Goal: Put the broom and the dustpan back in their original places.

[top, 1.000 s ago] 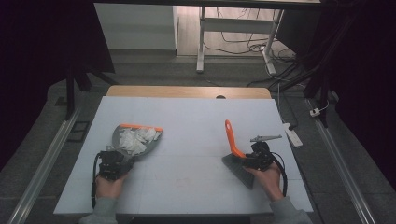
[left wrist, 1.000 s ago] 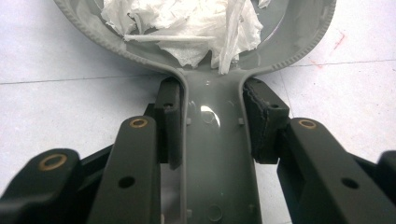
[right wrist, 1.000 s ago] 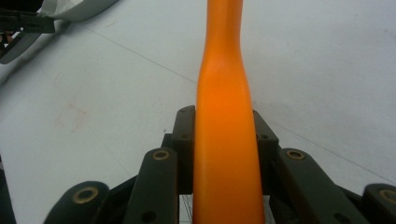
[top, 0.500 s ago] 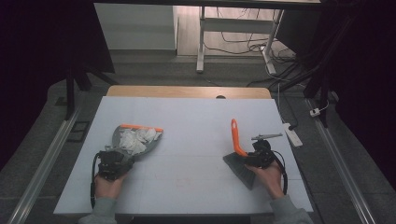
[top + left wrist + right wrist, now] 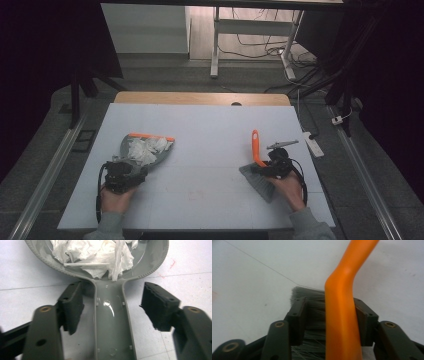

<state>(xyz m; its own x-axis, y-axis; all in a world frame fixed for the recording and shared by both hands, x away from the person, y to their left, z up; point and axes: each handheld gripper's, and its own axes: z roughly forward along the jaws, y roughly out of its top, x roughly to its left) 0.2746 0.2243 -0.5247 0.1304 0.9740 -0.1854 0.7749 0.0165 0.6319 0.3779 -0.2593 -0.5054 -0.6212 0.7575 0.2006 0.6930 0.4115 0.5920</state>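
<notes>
A pale white table top (image 5: 200, 130) with a wooden far edge stands in a dark room with grey floor and cables behind. The grey plastic dustpan (image 5: 145, 150) with crumpled white paper (image 5: 95, 255) lies flat at the left. The left gripper (image 5: 112, 305) has just been opening; its jaws stand apart on both sides of the pan's handle, not pressing it. The right gripper (image 5: 329, 320) also has just opened around the orange-handled grey brush (image 5: 256, 150), which lies between its jaws.

Grey long sleeves (image 5: 306, 227), black left gripper (image 5: 131, 170) with trailing black cable, black right gripper (image 5: 261, 170), dark olive jaw arms with brass-ringed screw holes, ribbed black pads (image 5: 160, 305)
</notes>
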